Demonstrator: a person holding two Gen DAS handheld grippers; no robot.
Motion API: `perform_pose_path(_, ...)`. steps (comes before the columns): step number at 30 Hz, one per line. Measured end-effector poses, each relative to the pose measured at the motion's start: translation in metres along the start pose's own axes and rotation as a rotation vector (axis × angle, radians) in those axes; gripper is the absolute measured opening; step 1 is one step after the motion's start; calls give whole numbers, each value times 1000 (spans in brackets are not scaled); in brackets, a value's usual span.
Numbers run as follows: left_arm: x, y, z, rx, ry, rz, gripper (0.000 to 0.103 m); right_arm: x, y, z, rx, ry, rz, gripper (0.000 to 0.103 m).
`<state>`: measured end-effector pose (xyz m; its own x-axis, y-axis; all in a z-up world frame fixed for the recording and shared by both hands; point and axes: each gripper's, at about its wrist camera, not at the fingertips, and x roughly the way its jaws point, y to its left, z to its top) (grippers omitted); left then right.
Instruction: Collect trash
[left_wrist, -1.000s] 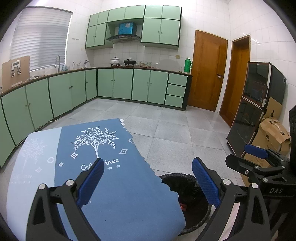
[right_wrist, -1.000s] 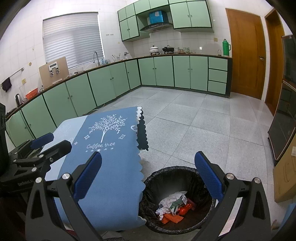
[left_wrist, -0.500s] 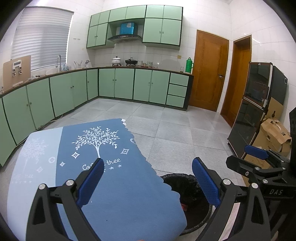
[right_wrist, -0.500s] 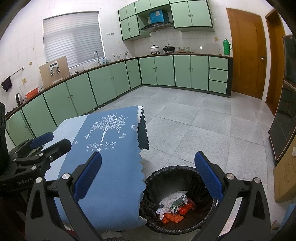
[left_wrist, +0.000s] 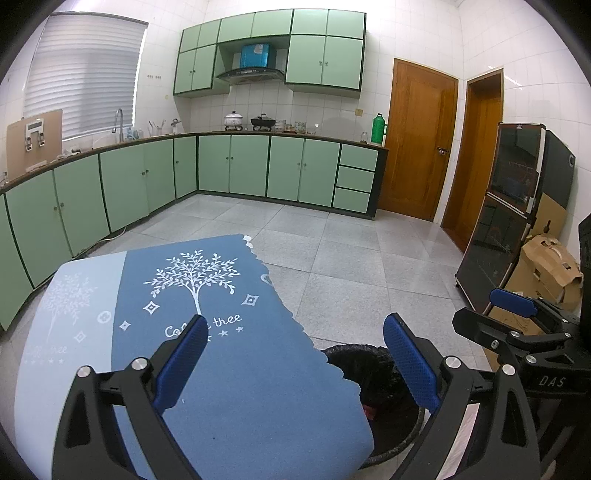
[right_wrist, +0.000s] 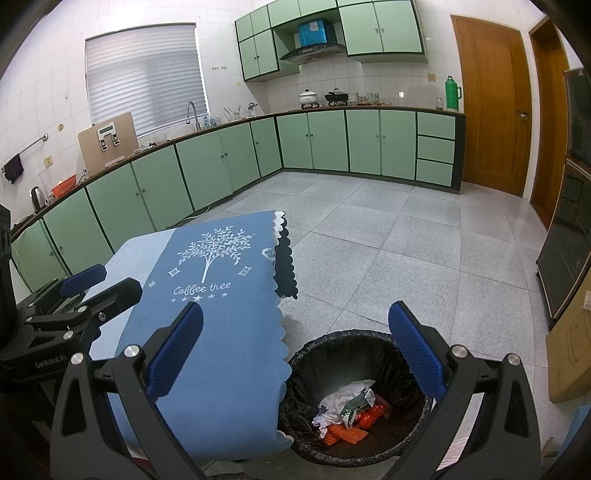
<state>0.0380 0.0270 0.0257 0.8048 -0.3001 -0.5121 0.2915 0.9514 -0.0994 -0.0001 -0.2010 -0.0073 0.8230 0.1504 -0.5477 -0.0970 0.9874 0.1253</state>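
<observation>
Left wrist view: left claw (left_wrist: 291, 354) gapes wide over the blue-clothed surface (left_wrist: 221, 369), gripping nothing, and the cloth looks bare. The bin (left_wrist: 373, 369) peeks past the surface's right edge.

Right wrist view: right claw (right_wrist: 295, 350) spread wide, empty, above the bin; trash (right_wrist: 351, 410) lies inside. Risk: dipping lower could snag the black liner (right_wrist: 317, 354). Green cabinets (right_wrist: 332, 140), tiled floor (right_wrist: 406, 251).

Left hand-held gripper (left_wrist: 291, 360) tilted up slightly — nothing else moved
</observation>
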Motion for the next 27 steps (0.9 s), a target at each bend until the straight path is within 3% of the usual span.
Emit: perform_pose_path(27,5,0,-5,3,14,7,95,7,-5,-8,10,14,0,98)
